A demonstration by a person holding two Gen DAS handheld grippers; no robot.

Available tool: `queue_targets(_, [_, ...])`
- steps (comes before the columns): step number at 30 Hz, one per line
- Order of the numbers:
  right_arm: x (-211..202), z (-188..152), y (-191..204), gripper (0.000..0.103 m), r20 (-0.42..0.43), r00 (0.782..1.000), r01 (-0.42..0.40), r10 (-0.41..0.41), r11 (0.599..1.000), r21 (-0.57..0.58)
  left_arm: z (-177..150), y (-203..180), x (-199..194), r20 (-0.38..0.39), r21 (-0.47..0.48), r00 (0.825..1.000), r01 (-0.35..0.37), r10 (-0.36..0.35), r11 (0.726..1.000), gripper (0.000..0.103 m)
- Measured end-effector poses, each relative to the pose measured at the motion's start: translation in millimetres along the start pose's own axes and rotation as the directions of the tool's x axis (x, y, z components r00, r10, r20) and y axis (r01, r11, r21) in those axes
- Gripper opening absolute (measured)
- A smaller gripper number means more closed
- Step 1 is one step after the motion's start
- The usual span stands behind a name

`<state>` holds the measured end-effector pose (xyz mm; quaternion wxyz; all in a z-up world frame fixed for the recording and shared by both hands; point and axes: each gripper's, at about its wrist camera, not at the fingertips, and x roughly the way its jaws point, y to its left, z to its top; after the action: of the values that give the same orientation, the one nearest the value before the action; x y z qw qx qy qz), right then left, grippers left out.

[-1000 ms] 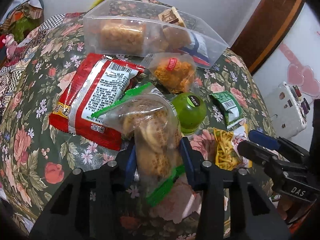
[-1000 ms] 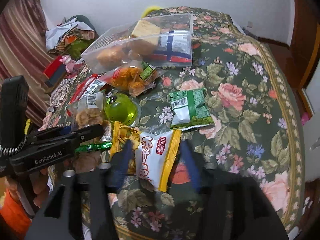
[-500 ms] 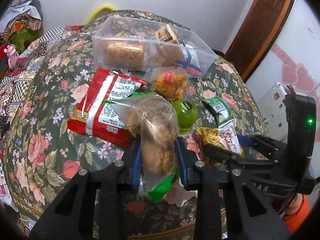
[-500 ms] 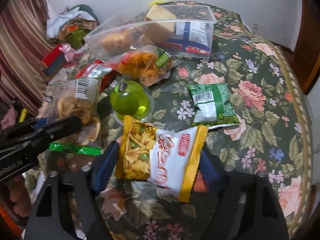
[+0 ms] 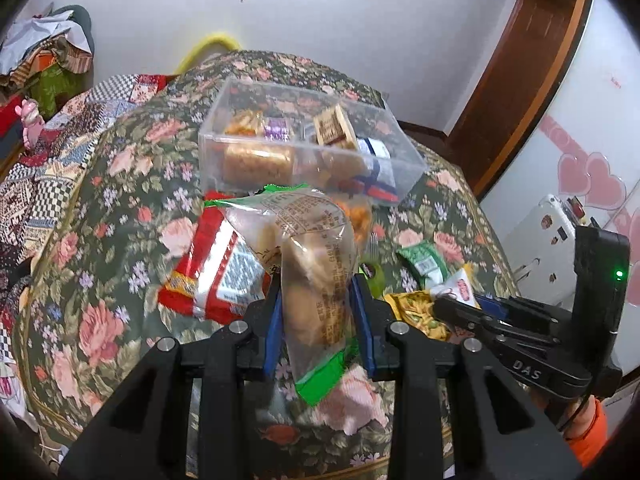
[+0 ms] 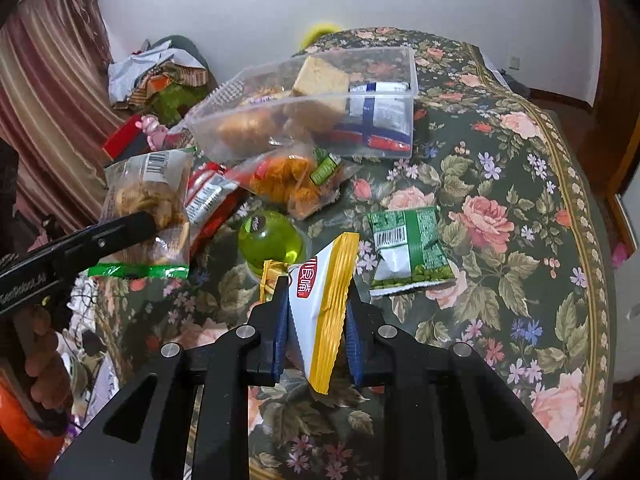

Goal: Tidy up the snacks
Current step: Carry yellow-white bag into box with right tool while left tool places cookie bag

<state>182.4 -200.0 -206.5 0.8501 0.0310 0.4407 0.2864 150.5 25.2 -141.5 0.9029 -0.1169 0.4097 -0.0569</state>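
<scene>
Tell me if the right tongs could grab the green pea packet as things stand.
Probably not yet. The right tongs are already shut on the yellow and white snack packet, so they have no free grip. The green pea packet itself lies uncovered on the tablecloth just ahead, with nothing on it.

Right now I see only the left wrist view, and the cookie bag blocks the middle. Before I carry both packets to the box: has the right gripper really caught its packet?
Observer: Yes. The right gripper has just closed its jaws on the white and yellow packet, pinching it across its width.
Operator: What sits behind my bag?
Observer: A green domed cup stands on the floral cloth, just beyond that packet.
Operator: And the way to the box?
Observer: An orange snack bag lies right in front of the clear box.
</scene>
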Motion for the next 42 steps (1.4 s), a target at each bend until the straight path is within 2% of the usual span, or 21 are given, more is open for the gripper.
queue_targets(8, [-24.8,37.3,1.0,0.022,0.117,0.993,-0.007,0.007,1.000,-0.001,29.7,1.8,-6.2,0.054,0.010,0.999,-0.008,0.007,1.000,0.032])
queue_targets(21, [-41.0,108.5,-2.8,0.022,0.272,0.962,0.032,-0.029,0.999,-0.005,93.2,0.3,11.4,0.120,0.052,0.991,-0.061,0.055,0.997,0.032])
queue_targets(27, [-30.2,133.5,-10.5,0.022,0.294,0.955,0.046,-0.046,0.999,0.008,117.4,-0.3,27.9,0.124,0.064,0.991,-0.060,0.052,0.996,0.032])
queue_targets(32, [-18.2,153.9,-17.4,0.022,0.301,0.952,0.062,-0.063,0.998,0.014,136.2,5.7,55.6,0.092,0.061,0.995,-0.050,0.044,0.997,0.032])
queue_targets(42, [25.9,181.2,-46.5,0.022,0.241,0.968,0.049,-0.066,0.996,0.076,155.6,16.0,109.7,0.033,0.073,0.997,-0.072,0.070,0.995,0.032])
